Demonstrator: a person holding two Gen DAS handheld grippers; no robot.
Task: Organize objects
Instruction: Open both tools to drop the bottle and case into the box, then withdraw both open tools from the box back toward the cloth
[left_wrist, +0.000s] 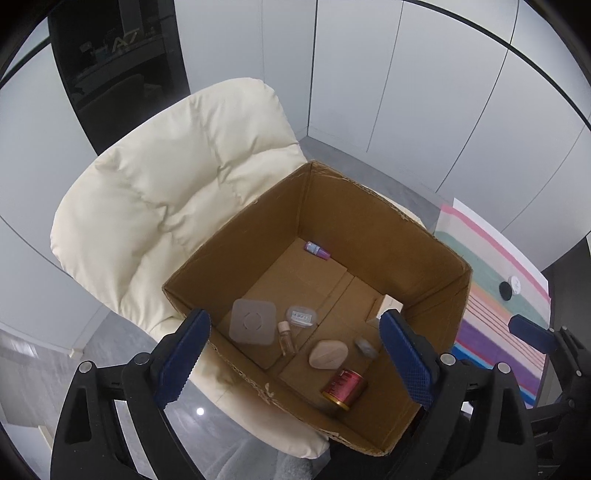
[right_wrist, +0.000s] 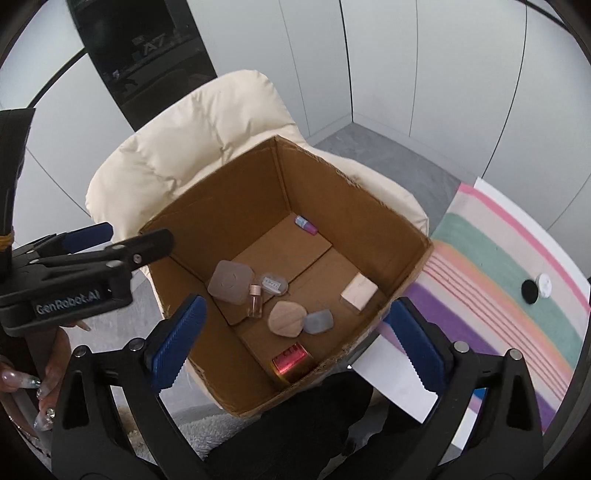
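Observation:
An open cardboard box (left_wrist: 369, 214) (right_wrist: 369, 206) sits on a cream chair. Inside lie a grey square pad (left_wrist: 252, 325) (right_wrist: 229, 281), a clear case (left_wrist: 301, 316) (right_wrist: 274, 284), a small glass vial (left_wrist: 286, 338) (right_wrist: 255, 301), a beige sponge (left_wrist: 327, 354) (right_wrist: 287, 318), a grey pebble (right_wrist: 318, 322), a red tin (left_wrist: 343, 386) (right_wrist: 290, 360), a white block (right_wrist: 359, 291) and a purple bottle (left_wrist: 317, 250) (right_wrist: 306, 224). My left gripper (left_wrist: 295, 362) is open and empty above the box's near left. My right gripper (right_wrist: 295, 347) is open and empty above the box's near edge.
The cream padded chair (left_wrist: 166, 192) (right_wrist: 207, 147) holds the box. A striped mat (left_wrist: 491, 295) (right_wrist: 509, 280) lies on the right with a black and a white round lid (left_wrist: 509, 288) (right_wrist: 536, 288). Grey wall panels stand behind.

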